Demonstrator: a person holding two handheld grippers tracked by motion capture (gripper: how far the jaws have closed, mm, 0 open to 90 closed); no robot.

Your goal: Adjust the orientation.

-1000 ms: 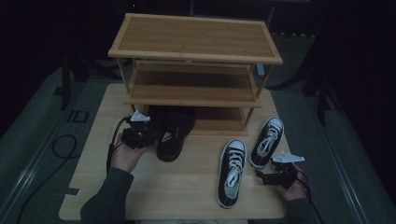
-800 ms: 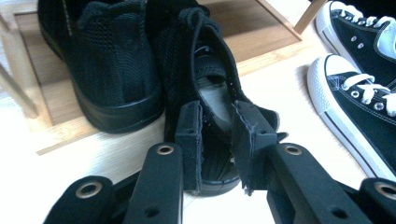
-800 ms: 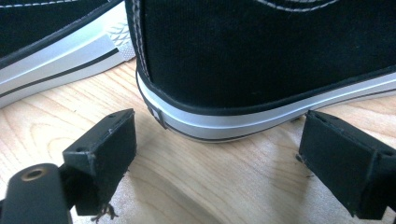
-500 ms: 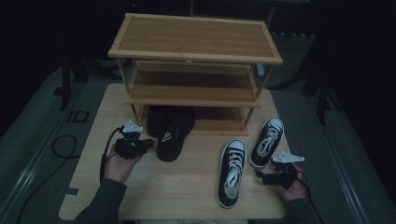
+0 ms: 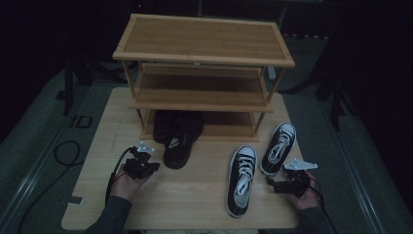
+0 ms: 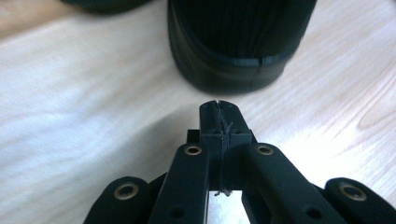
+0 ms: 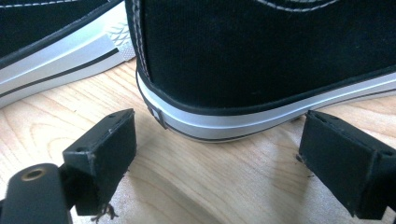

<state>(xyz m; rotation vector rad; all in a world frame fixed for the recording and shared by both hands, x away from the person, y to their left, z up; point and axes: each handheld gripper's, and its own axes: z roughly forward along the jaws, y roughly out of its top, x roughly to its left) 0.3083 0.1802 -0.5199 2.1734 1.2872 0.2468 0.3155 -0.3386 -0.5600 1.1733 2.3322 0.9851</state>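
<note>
Two black slip-on shoes (image 5: 180, 139) sit at centre frame, half under the three-tier wooden shoe rack (image 5: 202, 68), apparently placed. Left gripper (image 5: 142, 165) has just pinched closed, empty. Right gripper (image 5: 285, 185), jaws wide, faces the black-and-white canvas sneaker (image 5: 242, 178); gripping its heel seems next.

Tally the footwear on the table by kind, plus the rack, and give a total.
All-black shoes: 2, one with its heel out on the table, the other tucked beside it on the bottom shelf.
Black-and-white sneakers: 2, one nearer the front edge, one beside it to the right.
Wooden shoe rack: 1.
Total: 5.
</note>
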